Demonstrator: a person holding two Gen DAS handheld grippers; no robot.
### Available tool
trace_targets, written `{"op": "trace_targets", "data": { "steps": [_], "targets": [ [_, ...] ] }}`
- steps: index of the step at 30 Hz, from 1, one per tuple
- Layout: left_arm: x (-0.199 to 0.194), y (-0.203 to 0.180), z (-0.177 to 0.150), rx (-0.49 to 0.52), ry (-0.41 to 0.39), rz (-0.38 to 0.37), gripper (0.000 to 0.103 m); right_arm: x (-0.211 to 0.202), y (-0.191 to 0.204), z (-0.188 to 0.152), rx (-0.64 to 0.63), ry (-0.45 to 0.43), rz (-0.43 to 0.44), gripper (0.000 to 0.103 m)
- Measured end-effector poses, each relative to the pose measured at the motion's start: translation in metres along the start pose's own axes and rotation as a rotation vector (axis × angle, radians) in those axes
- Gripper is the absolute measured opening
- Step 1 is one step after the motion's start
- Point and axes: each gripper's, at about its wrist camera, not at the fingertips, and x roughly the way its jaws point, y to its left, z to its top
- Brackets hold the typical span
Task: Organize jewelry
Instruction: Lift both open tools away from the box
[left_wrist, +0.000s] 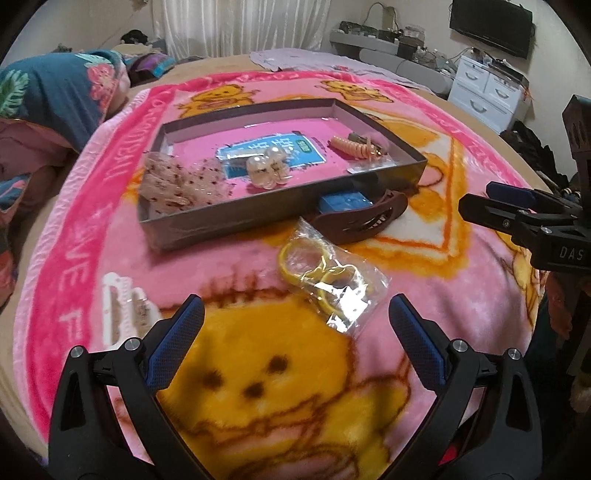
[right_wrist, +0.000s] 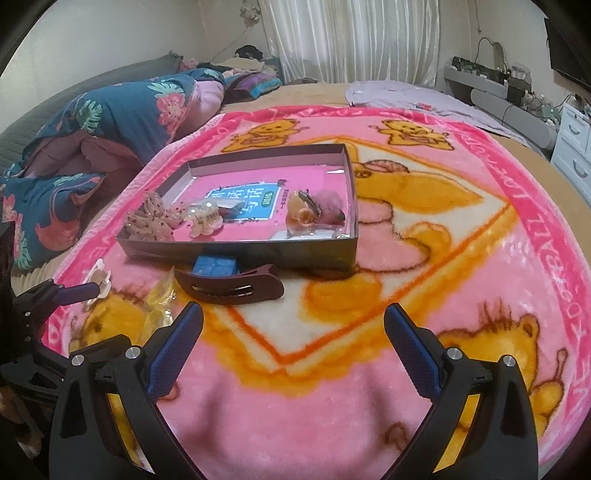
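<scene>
A shallow grey box (left_wrist: 207, 218) (right_wrist: 236, 253) with a pink floor lies on the pink bear blanket and holds several hair clips and an orange spiral tie (left_wrist: 349, 146). In front of it lie a brown hair clip (left_wrist: 364, 218) (right_wrist: 229, 286), a small blue case (left_wrist: 343, 202) (right_wrist: 215, 265), a clear bag with yellow rings (left_wrist: 332, 284) (right_wrist: 160, 299) and a white clip (left_wrist: 122, 310) (right_wrist: 98, 278). My left gripper (left_wrist: 295, 317) is open and empty, just short of the bag. My right gripper (right_wrist: 293, 325) is open and empty, short of the brown clip; it shows at the right edge of the left wrist view (left_wrist: 513, 206).
The blanket (left_wrist: 258, 387) (right_wrist: 406, 258) covers a bed. A folded floral quilt (left_wrist: 55, 96) (right_wrist: 96, 133) lies at the left. A white drawer unit (left_wrist: 487, 92) and a wall TV (left_wrist: 491, 26) stand at the far right.
</scene>
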Motion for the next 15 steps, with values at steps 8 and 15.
{"op": "trace_targets", "data": {
  "steps": [8, 15],
  "targets": [
    [0.027, -0.004, 0.008, 0.006, 0.025, -0.034, 0.093, 0.019, -0.005, 0.013, 0.028, 0.063, 0.071, 0.098],
    [0.045, -0.002, 0.014, -0.009, 0.062, -0.082, 0.077, 0.048, -0.001, 0.020, -0.002, 0.143, 0.107, 0.098]
  ]
}}
